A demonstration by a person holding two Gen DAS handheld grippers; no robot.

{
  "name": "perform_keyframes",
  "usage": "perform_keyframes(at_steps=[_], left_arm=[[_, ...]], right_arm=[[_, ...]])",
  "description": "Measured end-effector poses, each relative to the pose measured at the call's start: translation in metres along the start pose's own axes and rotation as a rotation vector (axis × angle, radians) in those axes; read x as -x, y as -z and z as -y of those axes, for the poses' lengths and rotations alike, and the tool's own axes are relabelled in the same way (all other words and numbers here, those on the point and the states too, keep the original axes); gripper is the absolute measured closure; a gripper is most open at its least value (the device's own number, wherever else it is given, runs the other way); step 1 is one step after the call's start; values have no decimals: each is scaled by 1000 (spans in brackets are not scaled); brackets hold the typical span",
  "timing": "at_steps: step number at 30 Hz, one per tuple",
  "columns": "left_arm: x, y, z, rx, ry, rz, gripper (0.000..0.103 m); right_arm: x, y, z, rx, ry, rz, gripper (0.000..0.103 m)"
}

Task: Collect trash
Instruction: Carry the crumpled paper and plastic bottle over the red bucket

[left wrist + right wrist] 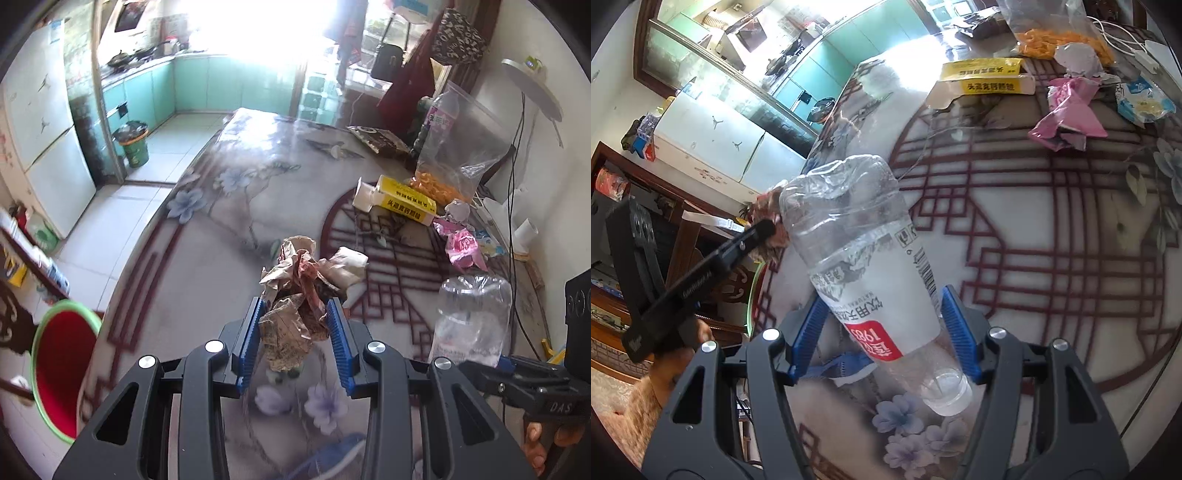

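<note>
Left gripper is clamping a crumpled brown paper wad between its blue fingers, above the floral table. Right gripper is gripping a crushed plastic water bottle (cap end nearest the camera) between its pads.

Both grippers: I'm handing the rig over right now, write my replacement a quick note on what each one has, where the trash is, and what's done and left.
Left gripper: shut on the crumpled brown paper, held over the table.
Right gripper: shut on the crushed clear plastic bottle, cap end toward the camera.
Bin: the red basket with green rim sits off the table's left edge; nothing visible inside it from here.
Left on the table: yellow box, pink wrapper, white crumpled paper, blue-and-white packet.
Next, probably: drop both held items in the basket, then return for the rest.
</note>
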State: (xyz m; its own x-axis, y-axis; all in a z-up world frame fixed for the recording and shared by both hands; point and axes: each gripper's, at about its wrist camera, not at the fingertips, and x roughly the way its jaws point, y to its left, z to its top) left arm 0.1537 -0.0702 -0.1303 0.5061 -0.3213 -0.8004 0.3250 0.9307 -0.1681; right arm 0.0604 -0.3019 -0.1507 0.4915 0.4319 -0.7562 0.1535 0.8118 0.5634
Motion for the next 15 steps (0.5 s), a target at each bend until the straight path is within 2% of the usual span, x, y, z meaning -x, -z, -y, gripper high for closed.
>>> perform_keyframes(at_steps=[5,15], left_arm=[[5,18,-13,21,6,-10,70],[24,32,-52,4,62,-11,70]], right_arm=[[-5,8,-8,-3,14,0,42],[-11,20,-41,-15,79,48,42]])
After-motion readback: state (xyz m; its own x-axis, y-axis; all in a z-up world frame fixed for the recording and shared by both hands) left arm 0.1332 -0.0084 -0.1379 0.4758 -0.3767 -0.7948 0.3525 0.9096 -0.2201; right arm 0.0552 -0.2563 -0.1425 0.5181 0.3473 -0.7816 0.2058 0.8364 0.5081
